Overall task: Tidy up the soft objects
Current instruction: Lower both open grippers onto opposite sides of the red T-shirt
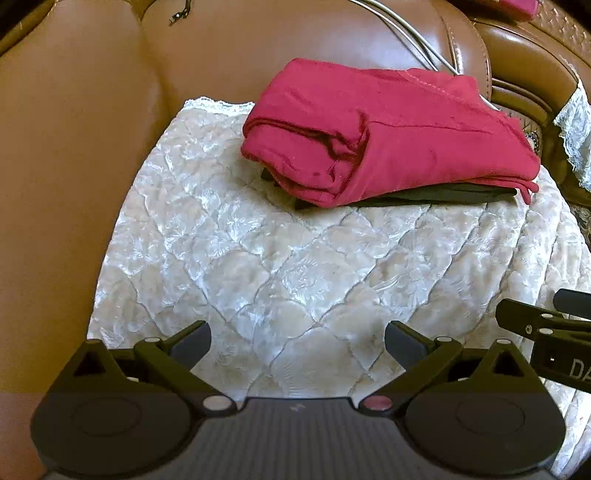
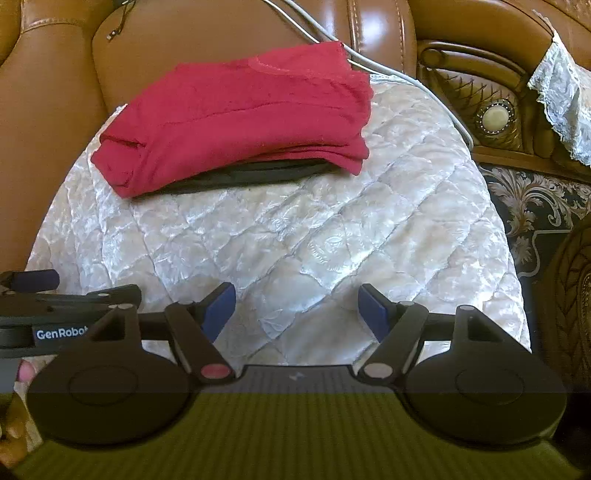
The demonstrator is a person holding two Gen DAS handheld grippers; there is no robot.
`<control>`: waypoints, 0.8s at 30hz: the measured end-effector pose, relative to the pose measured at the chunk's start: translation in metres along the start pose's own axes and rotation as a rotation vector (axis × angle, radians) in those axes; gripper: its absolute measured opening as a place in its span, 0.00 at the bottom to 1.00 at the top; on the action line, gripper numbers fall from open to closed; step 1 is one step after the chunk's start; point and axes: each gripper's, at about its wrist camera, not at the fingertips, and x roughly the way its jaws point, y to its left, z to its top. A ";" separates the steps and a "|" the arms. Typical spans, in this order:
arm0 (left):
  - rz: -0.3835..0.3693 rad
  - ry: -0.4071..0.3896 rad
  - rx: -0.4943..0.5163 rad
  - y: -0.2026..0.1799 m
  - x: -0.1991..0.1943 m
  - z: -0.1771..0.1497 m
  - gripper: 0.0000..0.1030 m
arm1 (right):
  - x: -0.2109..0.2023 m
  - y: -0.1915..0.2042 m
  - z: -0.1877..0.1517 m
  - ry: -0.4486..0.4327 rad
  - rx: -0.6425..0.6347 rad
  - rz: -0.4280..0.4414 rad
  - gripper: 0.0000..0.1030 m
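Note:
A folded red cloth lies on top of a folded black cloth, of which only the near edge shows. Both rest at the back of a quilted cream seat cover on a brown leather sofa. My left gripper hangs open over the front of the cover, nothing between its fingers. My right gripper is open too, empty, well short of the stack. Each gripper shows at the edge of the other's view: right, left.
A grey cable runs down the sofa back behind the cloths. At right stand a carved wooden armrest with a lace cover and a dark patterned rug. A dark cord end dangles on the backrest.

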 end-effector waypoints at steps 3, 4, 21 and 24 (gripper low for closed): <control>-0.007 0.014 -0.006 0.003 0.005 0.000 1.00 | 0.002 0.002 0.000 0.002 -0.008 -0.007 0.79; -0.011 0.017 -0.008 0.004 0.007 0.001 1.00 | 0.002 0.002 0.000 0.004 -0.010 -0.007 0.79; -0.063 0.022 -0.037 0.055 0.020 0.046 0.99 | 0.011 0.024 0.039 -0.004 0.090 0.218 0.79; -0.065 0.034 -0.039 0.064 0.024 0.055 0.99 | 0.018 0.029 0.052 0.008 0.157 0.279 0.79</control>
